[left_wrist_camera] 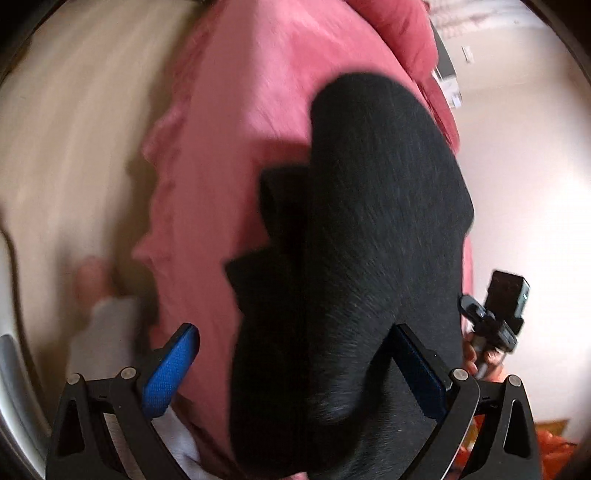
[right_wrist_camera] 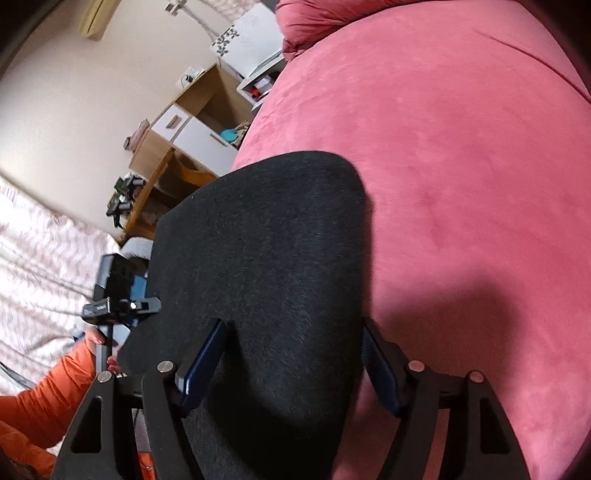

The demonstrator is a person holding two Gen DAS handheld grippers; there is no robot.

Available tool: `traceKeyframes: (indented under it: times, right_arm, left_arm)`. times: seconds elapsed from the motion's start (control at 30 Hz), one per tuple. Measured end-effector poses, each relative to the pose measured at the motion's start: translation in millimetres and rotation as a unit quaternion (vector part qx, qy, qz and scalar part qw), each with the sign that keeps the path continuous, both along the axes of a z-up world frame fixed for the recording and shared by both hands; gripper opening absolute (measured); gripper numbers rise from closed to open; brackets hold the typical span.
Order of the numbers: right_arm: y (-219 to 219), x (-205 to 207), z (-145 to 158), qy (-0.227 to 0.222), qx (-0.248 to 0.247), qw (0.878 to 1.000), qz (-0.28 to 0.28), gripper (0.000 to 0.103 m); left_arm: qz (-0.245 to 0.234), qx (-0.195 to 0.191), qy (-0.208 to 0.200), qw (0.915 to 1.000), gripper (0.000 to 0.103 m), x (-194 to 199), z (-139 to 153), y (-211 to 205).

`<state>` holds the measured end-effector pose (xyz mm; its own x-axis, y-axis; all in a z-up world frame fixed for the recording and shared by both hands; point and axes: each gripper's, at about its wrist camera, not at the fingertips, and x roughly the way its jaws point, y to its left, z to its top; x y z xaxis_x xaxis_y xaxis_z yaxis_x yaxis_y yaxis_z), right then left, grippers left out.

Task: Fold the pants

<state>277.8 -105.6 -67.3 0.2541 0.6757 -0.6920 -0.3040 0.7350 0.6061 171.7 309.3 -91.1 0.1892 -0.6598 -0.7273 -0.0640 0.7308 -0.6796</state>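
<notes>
Black pants [left_wrist_camera: 369, 240] lie on a pink bedspread [left_wrist_camera: 240, 110], a folded dark band running away from me. In the left wrist view my left gripper [left_wrist_camera: 299, 365] is open, blue pads [left_wrist_camera: 170, 373] wide apart, with the near end of the pants between and under them. In the right wrist view the pants [right_wrist_camera: 266, 258] fill the middle. My right gripper [right_wrist_camera: 295, 362] is open, its fingers straddling the near end of the cloth. The right gripper also shows at the right edge of the left wrist view [left_wrist_camera: 498, 317], and the left gripper shows in the right wrist view [right_wrist_camera: 118, 295].
The pink bedspread [right_wrist_camera: 461, 184] spreads wide to the right of the pants. A pink pillow [right_wrist_camera: 317, 22] lies at the far end. A wooden cabinet [right_wrist_camera: 192, 125] stands by the wall. An orange sleeve [right_wrist_camera: 48, 398] is at lower left. Light floor [left_wrist_camera: 74, 147] lies left of the bed.
</notes>
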Motion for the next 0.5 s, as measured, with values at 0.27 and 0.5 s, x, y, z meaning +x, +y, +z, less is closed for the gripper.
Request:
traceKeyframes:
  times: [0.27, 0.5]
  right_arm:
    - [11.6, 5.7, -8.3, 0.008, 0.029, 1.000, 0.006, 0.074]
    - [27.9, -4.9, 1.5, -0.036, -0.005, 0.999, -0.028, 0.050]
  left_arm:
    - [-0.022, 0.060, -0.050, 0.9967, 0.096, 4.6, 13.3, -40.8]
    - [-0.016, 0.169, -0.123, 0.9778, 0.069, -30.7, 58.1, -65.0]
